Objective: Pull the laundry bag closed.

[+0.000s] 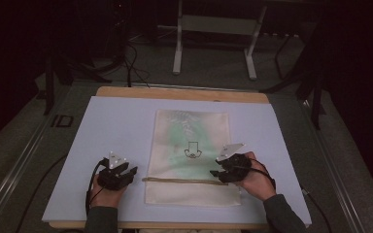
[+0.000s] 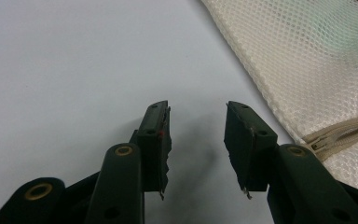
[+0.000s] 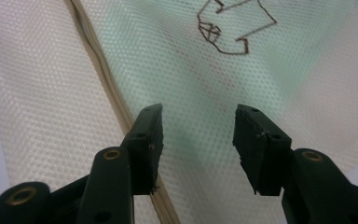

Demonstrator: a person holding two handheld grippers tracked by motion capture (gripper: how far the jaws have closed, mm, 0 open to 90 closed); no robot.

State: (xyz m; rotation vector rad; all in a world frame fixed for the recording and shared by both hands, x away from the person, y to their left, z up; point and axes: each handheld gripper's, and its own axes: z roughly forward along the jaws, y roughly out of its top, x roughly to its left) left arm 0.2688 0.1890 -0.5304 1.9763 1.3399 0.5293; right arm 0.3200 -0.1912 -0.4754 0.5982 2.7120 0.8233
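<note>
Lying flat on white board (image 1: 116, 121): mesh bag (image 1: 189, 160), zipper (image 1: 179, 180) across it. Left gripper (image 2: 198, 140) spread beside bag's edge; right gripper (image 3: 198, 140) spread over mesh, zipper just beside.

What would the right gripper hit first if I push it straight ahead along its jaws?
Most likely the mesh bag. The right gripper is open and angled down over the netting, just beyond the zipper, so its tips should meet the fabric first. How high they sit above it is unclear.
</note>
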